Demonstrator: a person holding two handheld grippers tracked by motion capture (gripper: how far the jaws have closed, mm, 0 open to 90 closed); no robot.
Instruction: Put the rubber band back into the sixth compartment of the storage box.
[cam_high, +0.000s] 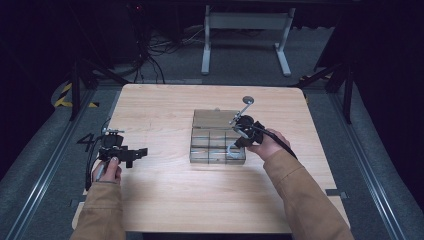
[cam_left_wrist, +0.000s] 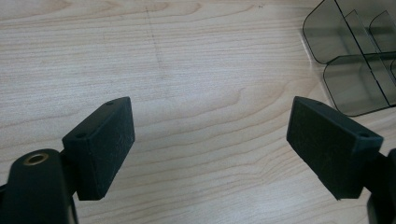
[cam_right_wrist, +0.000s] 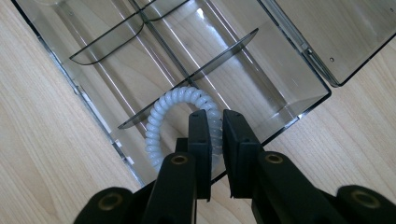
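The right gripper (cam_right_wrist: 214, 122) has its jaws nearly together, pinching the white coil (cam_right_wrist: 161, 116), a spiral hair-tie-like ring. A thin gap shows between the pads and the coil's strand runs through it at the tips. The coil hangs at the lower middle of the right gripper view, over a near compartment of the clear box (cam_right_wrist: 56, 51), between two curved dividers. In the high view the same gripper (cam_high: 239, 141) sits right of centre, over the box's (cam_high: 200, 150) lower right corner, with the lid (cam_high: 215, 118) lying open just above.

The left gripper (cam_left_wrist: 210, 140) stands wide open with nothing between its jaws, above bare desk (cam_left_wrist: 187, 70); in the high view it rests at the lower left (cam_high: 131, 156), well apart from the box.

Risks, as I judge them: the coil is springy and held by one strand, so it may twist or slip out before it is low enough. If released while straddling a divider, it could perch on the edge or bounce into the neighbouring compartment. The jaws could also catch the near wall and shove the light box, since the other gripper is not steadying it.
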